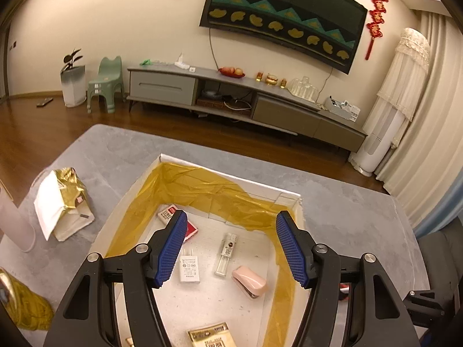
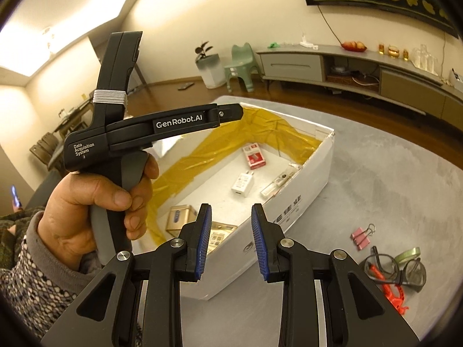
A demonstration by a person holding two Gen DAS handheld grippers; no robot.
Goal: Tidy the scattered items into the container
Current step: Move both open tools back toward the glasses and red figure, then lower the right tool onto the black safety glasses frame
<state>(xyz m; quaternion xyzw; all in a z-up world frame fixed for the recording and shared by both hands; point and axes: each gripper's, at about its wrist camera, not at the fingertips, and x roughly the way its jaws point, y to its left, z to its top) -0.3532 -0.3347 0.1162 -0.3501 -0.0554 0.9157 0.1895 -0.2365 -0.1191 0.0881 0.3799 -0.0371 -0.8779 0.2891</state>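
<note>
On a grey, mottled tabletop (image 1: 341, 217), a white cardboard box (image 2: 306, 185) lined with crinkled yellow tape holds several tidied items: a red-and-white pack (image 2: 254, 155), a white plug-in charger (image 1: 189, 269) with small print too fine to read, a clear slim lighter (image 1: 226, 254), a rounded pink stapler (image 1: 249, 281) and a gold packet (image 1: 212, 336) cut off by the frame edge. A gold box (image 2: 180, 219) sits at the near end, partly hidden behind the right tongs (image 2: 231, 241). Printed characters run along the box's outer wall but cannot be made out. Left tongs (image 1: 231, 248), blue ribbed pads on black arms, hover spread wide and empty over the box; the right tongs likewise stand apart, holding nothing, just outside its near wall. A hand (image 2: 95, 202) in a patterned knit sleeve grips the left tool, whose body reads "GenRobot.AI" and "Data Acquisition System". Still out on the tabletop to the right lie a pink binder clip (image 2: 361, 237), dark-framed glasses (image 2: 399, 269), a green tape roll (image 2: 408, 253) and an orange plastic piece (image 2: 390, 289) of unclear kind. A gold-and-white bag (image 1: 62, 202) lies left of the box.
</note>
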